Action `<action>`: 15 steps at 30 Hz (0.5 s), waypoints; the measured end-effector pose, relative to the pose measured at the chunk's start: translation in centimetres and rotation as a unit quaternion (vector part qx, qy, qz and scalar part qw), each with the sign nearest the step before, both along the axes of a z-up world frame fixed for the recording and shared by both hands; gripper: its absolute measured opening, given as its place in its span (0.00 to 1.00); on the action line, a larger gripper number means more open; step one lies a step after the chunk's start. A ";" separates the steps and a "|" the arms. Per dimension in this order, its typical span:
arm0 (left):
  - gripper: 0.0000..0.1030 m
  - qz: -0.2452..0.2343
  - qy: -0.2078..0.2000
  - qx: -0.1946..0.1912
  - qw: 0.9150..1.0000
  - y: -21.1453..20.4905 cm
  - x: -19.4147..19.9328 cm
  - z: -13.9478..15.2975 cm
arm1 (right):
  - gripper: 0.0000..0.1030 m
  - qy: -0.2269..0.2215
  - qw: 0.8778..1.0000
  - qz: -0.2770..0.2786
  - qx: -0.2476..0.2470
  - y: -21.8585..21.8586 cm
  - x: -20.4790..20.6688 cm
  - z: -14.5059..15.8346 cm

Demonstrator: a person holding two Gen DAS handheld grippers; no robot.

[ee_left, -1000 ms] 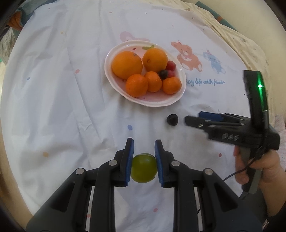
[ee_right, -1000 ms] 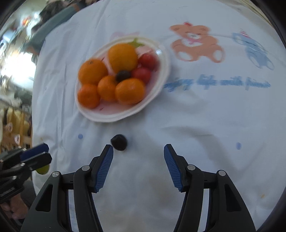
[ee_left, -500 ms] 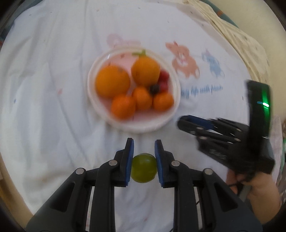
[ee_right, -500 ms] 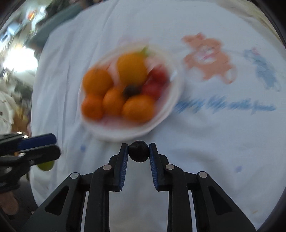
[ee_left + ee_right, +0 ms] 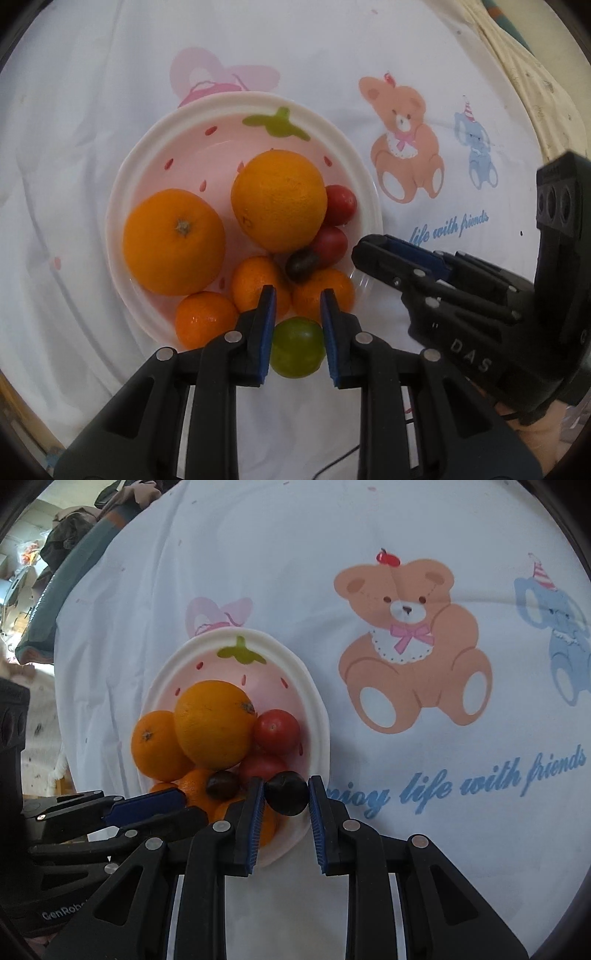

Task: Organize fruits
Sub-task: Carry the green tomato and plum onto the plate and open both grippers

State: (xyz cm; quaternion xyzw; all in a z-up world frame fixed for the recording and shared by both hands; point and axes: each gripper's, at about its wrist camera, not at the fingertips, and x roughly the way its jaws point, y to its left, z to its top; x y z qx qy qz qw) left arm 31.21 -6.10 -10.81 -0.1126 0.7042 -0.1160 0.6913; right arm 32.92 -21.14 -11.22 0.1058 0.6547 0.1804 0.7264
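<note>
A white strawberry-print plate point(image 5: 240, 107) point(image 5: 314, 701) holds two big oranges point(image 5: 173, 242) point(image 5: 212, 723), several small mandarins point(image 5: 205, 319), two red tomatoes point(image 5: 340, 205) point(image 5: 275, 731) and a dark grape point(image 5: 302, 264) point(image 5: 221, 784). My left gripper point(image 5: 297, 297) hangs over the plate's near rim, shut on a green round fruit point(image 5: 295, 347). My right gripper point(image 5: 285, 781) is shut on a dark round fruit point(image 5: 287, 792) just above the plate's right near edge. In the left wrist view the right gripper point(image 5: 364, 254) comes in from the right beside the plate.
A white cloth point(image 5: 295, 554) with a bear print point(image 5: 410, 635), a blue elephant print point(image 5: 565, 638) and blue lettering covers the surface. Cluttered room background point(image 5: 48, 554) shows beyond its far-left edge. A beige cloth point(image 5: 532, 74) lies at the far right.
The right gripper closed on the dark fruit that lay on the cloth and lifted it toward the plate. The left gripper carried the green fruit forward to the plate's near rim.
</note>
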 end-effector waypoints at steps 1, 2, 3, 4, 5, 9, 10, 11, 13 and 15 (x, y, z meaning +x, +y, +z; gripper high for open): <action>0.21 0.002 -0.002 -0.002 1.000 0.1 0.1 0.1 | 0.25 0.000 1.000 0.001 0.006 0.0 0.0 0.0; 0.21 0.002 -0.007 0.002 1.000 0.1 0.2 0.2 | 0.26 -0.001 1.000 0.003 0.009 0.0 0.0 0.1; 0.22 0.002 -0.009 0.012 1.000 0.2 0.3 0.2 | 0.27 -0.004 1.000 0.006 0.011 0.2 0.1 0.2; 0.25 0.005 -0.007 0.016 1.000 0.3 0.3 0.2 | 0.28 -0.007 1.000 0.009 0.011 0.3 0.1 0.3; 0.34 0.009 -0.002 0.013 1.000 0.4 0.3 0.1 | 0.28 -0.011 1.000 0.010 0.009 0.6 0.3 0.3; 0.60 0.019 -0.016 0.031 0.999 0.7 0.4 0.3 | 0.28 -0.019 1.000 0.006 0.007 0.0 0.4 0.9; 0.62 0.022 -0.014 0.026 0.999 0.8 0.4 0.3 | 0.31 -0.020 1.000 0.006 0.004 -0.1 0.4 0.9; 0.64 0.023 -0.012 0.027 0.999 0.8 0.3 0.3 | 0.33 -0.024 1.000 0.008 -0.004 -0.2 0.4 1.1; 0.64 0.019 -0.014 0.035 0.999 0.8 0.2 0.4 | 0.44 -0.027 0.999 0.014 -0.018 -0.3 0.3 1.3; 0.68 0.018 -0.014 0.037 0.999 0.9 0.1 0.5 | 0.53 -0.021 0.999 0.022 -0.042 -0.4 0.2 1.3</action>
